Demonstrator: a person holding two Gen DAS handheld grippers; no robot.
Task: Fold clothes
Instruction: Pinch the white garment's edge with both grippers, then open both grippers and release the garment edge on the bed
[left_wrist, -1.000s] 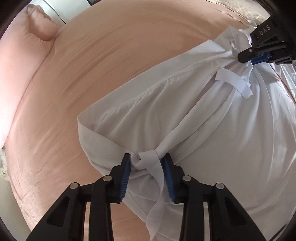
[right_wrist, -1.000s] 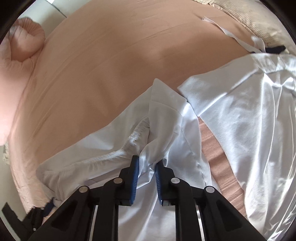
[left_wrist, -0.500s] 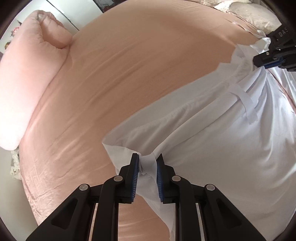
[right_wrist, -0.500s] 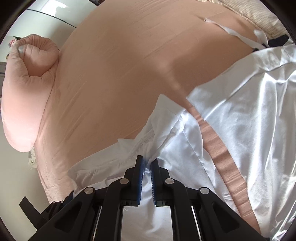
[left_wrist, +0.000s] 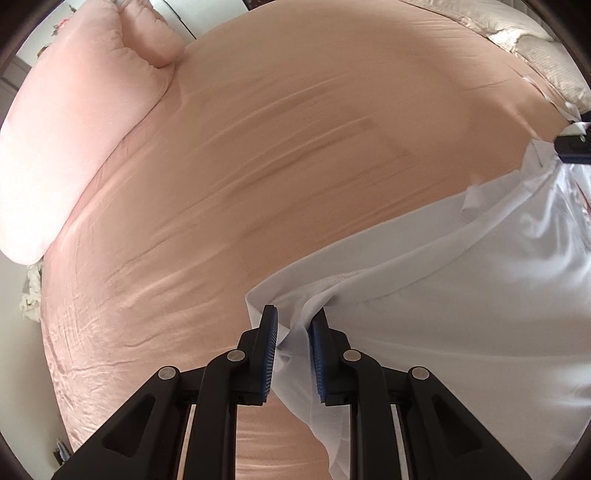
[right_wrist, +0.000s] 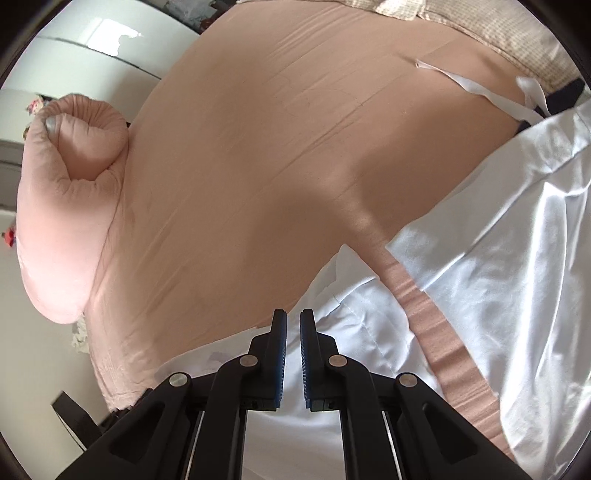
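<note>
We held the thin white cloth garment (left_wrist: 461, 314) at lower right over the peach bedsheet (left_wrist: 295, 166) — left gripper (left_wrist: 293, 354) clamped on a bunched corner, right gripper (right_wrist: 293, 354) nearly shut on its edge — fearing the slippery fabric might slide free.

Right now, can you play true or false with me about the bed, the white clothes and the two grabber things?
1. The left gripper has white cloth pinched between its fingers. True.
2. The bed sheet is dark blue. False: it is peach pink.
3. A pink pillow lies at the far left of the bed. True.
4. The right gripper has its fingers spread wide apart. False: they are nearly together, with white cloth at them.
5. The white cloth covers the whole bed. False: it lies on the right side only, and most of the sheet is bare.
</note>
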